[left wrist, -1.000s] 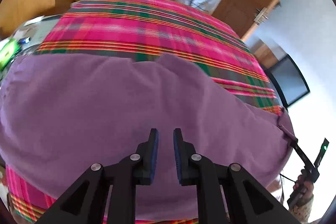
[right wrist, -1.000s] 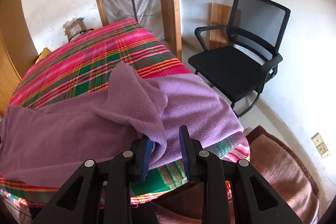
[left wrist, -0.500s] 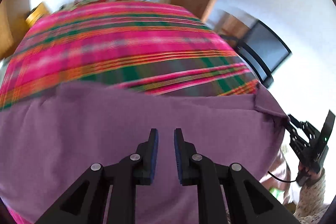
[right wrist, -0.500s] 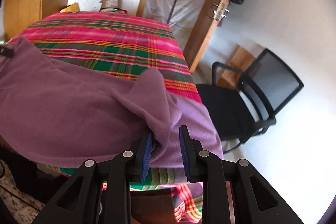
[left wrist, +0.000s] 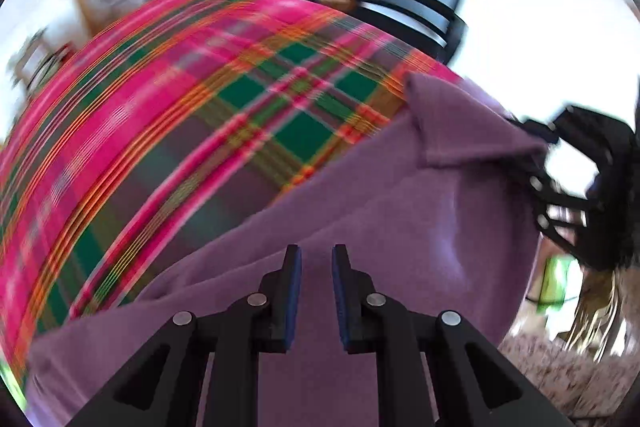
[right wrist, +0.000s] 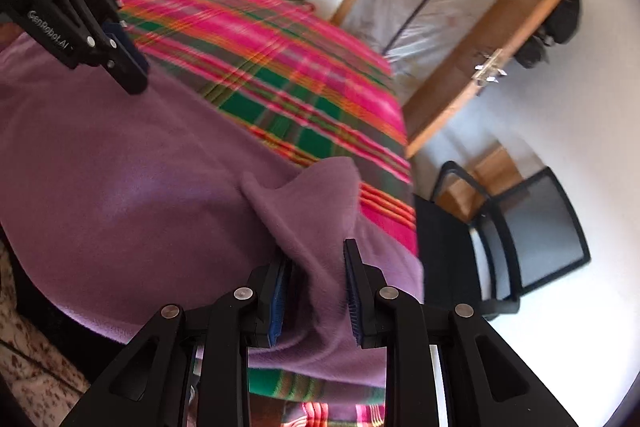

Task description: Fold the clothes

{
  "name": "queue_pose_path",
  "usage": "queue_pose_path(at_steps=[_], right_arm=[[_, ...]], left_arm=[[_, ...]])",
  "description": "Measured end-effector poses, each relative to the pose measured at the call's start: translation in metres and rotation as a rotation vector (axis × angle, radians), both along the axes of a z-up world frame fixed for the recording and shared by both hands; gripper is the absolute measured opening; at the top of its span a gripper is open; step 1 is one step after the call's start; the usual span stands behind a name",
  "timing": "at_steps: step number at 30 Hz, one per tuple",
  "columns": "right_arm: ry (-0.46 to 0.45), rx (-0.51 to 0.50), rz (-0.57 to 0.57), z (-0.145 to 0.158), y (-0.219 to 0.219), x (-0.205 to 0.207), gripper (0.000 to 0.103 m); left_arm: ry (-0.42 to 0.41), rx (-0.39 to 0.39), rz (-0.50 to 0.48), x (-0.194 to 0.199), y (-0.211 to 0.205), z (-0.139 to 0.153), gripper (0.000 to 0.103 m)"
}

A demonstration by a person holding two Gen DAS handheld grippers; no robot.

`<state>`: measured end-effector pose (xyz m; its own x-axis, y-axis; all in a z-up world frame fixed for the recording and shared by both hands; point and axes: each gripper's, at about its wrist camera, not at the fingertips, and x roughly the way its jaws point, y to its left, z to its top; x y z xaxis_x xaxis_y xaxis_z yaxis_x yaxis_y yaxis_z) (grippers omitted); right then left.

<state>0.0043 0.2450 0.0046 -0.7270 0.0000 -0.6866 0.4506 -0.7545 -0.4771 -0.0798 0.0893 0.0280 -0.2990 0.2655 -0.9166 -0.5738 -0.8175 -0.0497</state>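
Observation:
A purple fleece garment (left wrist: 400,227) lies spread over the near part of a bed with a pink and green plaid blanket (left wrist: 180,107). My left gripper (left wrist: 316,267) is shut on one edge of it, with purple cloth filling the narrow gap. In the right wrist view the garment (right wrist: 140,187) stretches to the left gripper (right wrist: 124,67) at the upper left. My right gripper (right wrist: 318,283) is shut on a raised fold of the fleece. From the left wrist view the right gripper (left wrist: 540,143) pinches a turned-over corner. The cloth is taut between the two.
A black mesh office chair (right wrist: 520,227) stands right of the bed, beside a wooden door (right wrist: 500,27). The plaid blanket (right wrist: 260,39) reaches back to a white wall with boxes. A brown rug (left wrist: 560,367) lies on the floor near the bed's corner.
Both grippers have swung round while holding the fleece. The left view now faces the chair and the right gripper. The cloth has been drawn tighter across the bed's near edge.

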Motion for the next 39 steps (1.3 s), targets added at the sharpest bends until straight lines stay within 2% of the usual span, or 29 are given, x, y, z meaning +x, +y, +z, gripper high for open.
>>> queue_pose_path(at_steps=[3,5,9,13,16,24,27,32,39], right_arm=[[-0.034,-0.072,0.010,0.003,0.005,-0.007,0.025],[-0.043,-0.121,-0.007,0.007,0.012,-0.011,0.012],[-0.052,-0.181,-0.073,0.008,0.028,-0.015,0.009],[-0.063,-0.218,-0.109,0.005,0.035,-0.016,0.009],[-0.069,-0.233,-0.118,0.002,0.036,-0.016,0.009],[-0.083,-0.263,-0.127,-0.003,0.039,-0.019,0.009],[-0.067,-0.224,-0.114,-0.003,0.035,-0.018,0.011],[-0.015,-0.138,-0.053,-0.001,0.018,-0.011,0.023],[-0.018,-0.101,-0.003,-0.008,0.007,-0.020,0.024]], left_arm=[[0.010,-0.042,-0.066,0.001,0.013,-0.005,0.016],[0.009,-0.052,-0.124,0.000,0.020,-0.008,0.016],[-0.001,-0.050,-0.225,-0.003,0.028,-0.010,0.016],[0.033,-0.051,-0.317,0.001,0.033,-0.007,0.019],[0.035,-0.088,-0.316,-0.006,0.036,-0.012,0.024],[0.021,-0.102,-0.347,-0.009,0.042,-0.016,0.025],[0.014,-0.102,-0.350,-0.010,0.042,-0.016,0.023],[0.001,-0.093,-0.358,-0.009,0.044,-0.017,0.017],[-0.035,-0.052,-0.332,-0.012,0.038,-0.017,0.015]])
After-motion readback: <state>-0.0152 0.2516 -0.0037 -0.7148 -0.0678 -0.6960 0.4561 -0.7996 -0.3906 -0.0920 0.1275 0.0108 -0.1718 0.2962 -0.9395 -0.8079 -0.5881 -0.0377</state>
